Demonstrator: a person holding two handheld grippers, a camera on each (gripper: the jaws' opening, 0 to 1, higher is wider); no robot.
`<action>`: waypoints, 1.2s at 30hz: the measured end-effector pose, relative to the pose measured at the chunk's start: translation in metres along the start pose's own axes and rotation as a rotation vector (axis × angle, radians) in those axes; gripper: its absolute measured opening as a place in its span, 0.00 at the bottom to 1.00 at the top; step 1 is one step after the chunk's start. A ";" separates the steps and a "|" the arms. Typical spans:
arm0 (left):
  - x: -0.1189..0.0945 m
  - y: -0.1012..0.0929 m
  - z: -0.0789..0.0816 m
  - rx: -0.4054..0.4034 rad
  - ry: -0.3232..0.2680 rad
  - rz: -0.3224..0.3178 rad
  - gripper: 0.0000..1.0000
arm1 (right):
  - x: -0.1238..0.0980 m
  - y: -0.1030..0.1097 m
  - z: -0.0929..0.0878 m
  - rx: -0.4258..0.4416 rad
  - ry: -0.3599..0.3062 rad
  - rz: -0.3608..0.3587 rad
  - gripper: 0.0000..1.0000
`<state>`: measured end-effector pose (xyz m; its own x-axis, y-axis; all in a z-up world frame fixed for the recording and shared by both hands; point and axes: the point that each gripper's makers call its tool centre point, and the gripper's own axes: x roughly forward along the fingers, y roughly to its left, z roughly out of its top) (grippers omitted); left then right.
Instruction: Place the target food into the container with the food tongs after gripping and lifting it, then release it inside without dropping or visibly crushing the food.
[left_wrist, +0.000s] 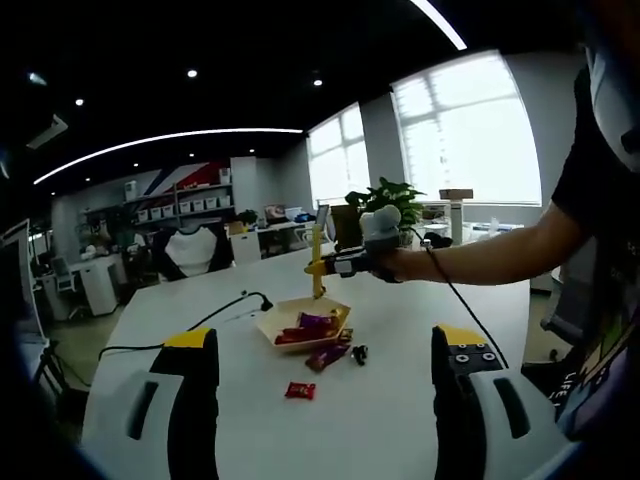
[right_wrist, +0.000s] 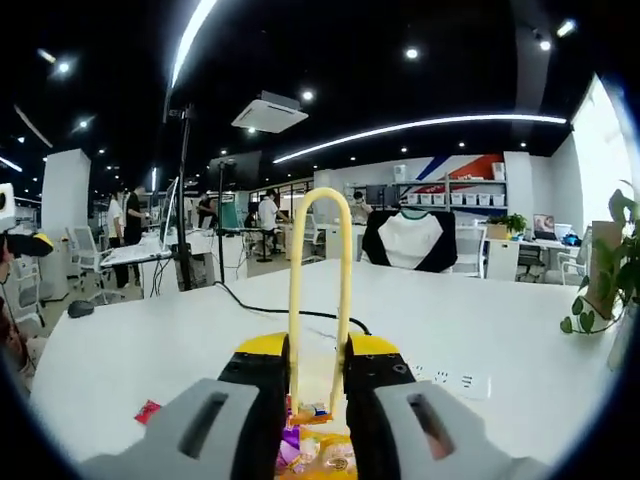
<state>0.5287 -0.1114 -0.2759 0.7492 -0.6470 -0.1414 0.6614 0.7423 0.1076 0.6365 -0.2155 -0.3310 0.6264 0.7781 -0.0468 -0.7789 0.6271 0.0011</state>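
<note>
We see the white surface (left_wrist: 420, 310) w/ a tan container (left_wrist: 302, 322) on it, wrapped snacks inside; a red snack (left_wrist: 299, 390) lies near it. Right gripper (right_wrist: 318, 385) clenches yellow tongs (right_wrist: 319, 290) over the container; left gripper (left_wrist: 316, 375) fingers are spread, holding nothing

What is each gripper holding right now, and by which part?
The right gripper clamps the yellow food tongs around both arms, looped end pointing away from it. The left gripper is open, holding nothing.
</note>
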 end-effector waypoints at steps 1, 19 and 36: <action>-0.002 0.002 0.003 -0.008 -0.009 0.004 0.93 | -0.001 -0.009 0.009 0.001 -0.015 -0.008 0.16; -0.010 0.013 -0.001 -0.007 0.007 0.032 0.93 | 0.075 -0.142 0.013 0.008 0.069 -0.133 0.22; 0.003 -0.020 0.003 -0.007 -0.009 -0.024 0.93 | 0.002 -0.054 -0.011 -0.052 0.043 -0.282 0.22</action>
<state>0.5179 -0.1286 -0.2759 0.7335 -0.6663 -0.1346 0.6789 0.7277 0.0978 0.6794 -0.2477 -0.3417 0.8173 0.5705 -0.0807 -0.5756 0.8148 -0.0690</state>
